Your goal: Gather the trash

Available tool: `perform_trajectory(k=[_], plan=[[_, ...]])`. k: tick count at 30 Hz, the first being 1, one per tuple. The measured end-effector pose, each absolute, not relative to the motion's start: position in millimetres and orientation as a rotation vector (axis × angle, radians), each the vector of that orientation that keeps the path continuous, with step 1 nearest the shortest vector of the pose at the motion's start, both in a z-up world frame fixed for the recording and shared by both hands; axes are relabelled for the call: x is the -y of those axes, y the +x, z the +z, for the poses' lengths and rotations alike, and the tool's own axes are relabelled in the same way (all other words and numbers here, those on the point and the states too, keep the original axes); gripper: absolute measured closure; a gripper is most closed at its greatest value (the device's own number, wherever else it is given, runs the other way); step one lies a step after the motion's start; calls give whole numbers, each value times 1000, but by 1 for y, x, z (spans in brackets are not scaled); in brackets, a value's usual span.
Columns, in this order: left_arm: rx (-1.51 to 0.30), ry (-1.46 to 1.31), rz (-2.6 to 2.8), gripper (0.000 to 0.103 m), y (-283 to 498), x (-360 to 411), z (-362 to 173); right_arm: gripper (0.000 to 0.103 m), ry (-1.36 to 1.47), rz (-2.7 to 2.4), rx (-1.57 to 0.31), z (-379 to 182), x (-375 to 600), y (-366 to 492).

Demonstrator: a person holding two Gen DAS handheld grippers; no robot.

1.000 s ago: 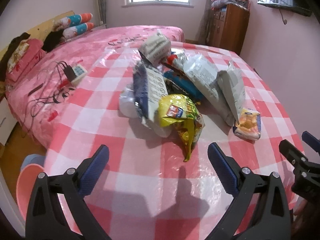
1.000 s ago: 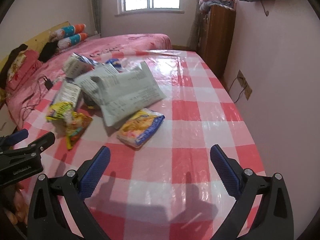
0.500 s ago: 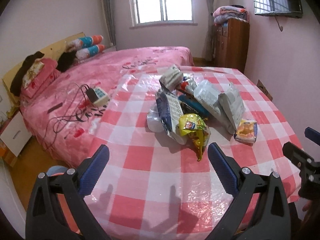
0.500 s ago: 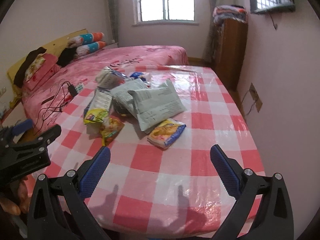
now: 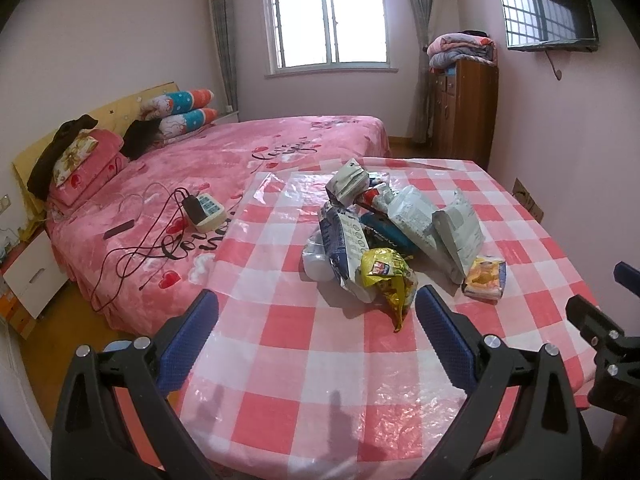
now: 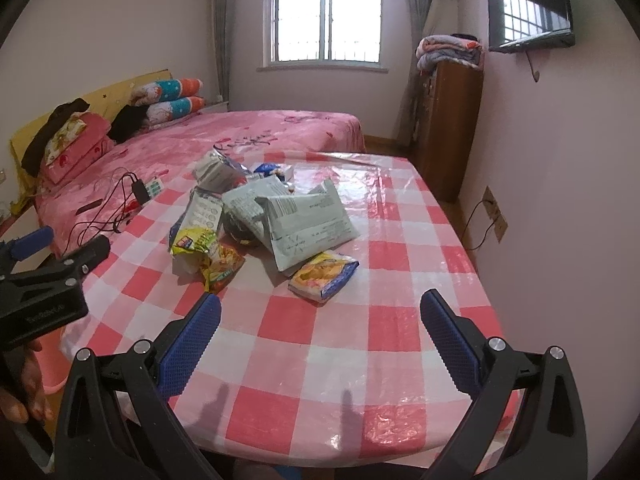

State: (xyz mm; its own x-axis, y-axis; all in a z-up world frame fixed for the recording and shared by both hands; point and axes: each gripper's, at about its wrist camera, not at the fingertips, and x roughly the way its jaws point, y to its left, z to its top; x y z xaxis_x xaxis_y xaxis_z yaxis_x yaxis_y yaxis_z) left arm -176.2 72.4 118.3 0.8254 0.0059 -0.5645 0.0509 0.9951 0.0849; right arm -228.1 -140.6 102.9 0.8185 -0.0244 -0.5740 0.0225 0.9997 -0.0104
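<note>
A pile of empty snack bags and wrappers (image 5: 384, 224) lies in the middle of a table with a red-and-white checked cloth (image 5: 304, 344); it also shows in the right wrist view (image 6: 256, 216). A yellow chip bag (image 5: 386, 274) lies at the pile's near edge. An orange noodle packet (image 6: 322, 274) lies apart at the right. My left gripper (image 5: 316, 320) is open and empty, held back over the table's near edge. My right gripper (image 6: 320, 322) is open and empty, also near the front edge.
A pink bed (image 5: 224, 160) stands left of the table, with a power strip and cables (image 5: 200, 210) on it. A wooden cabinet (image 5: 464, 108) stands at the back right. A pink bin (image 6: 52, 364) sits on the floor at the left.
Both grippers have pulled back and up from the table, so the pile looks smaller and farther. Both stay open and empty.
</note>
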Motion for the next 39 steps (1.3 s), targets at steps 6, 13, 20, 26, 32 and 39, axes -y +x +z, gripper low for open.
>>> perform_trajectory(k=[6,13,20,26,32,39], plan=[[-562,133,0,4,-183,-69,121,4,-25,-50,-574,111,138,-233],[-565,128,11,4,-182,-72,120,4,35,-38,-592,108,147,-231],[-591,137,2,4,-178,-75,109,4,69,10,-615,96,151,-223],[-618,127,-31,4,-172,-77,100,4,81,66,-639,83,149,-213],[-655,108,-143,4,-165,-76,85,5,147,91,-682,70,160,-196],[-699,59,-243,7,-148,-67,67,13,222,100,-736,52,178,-174]])
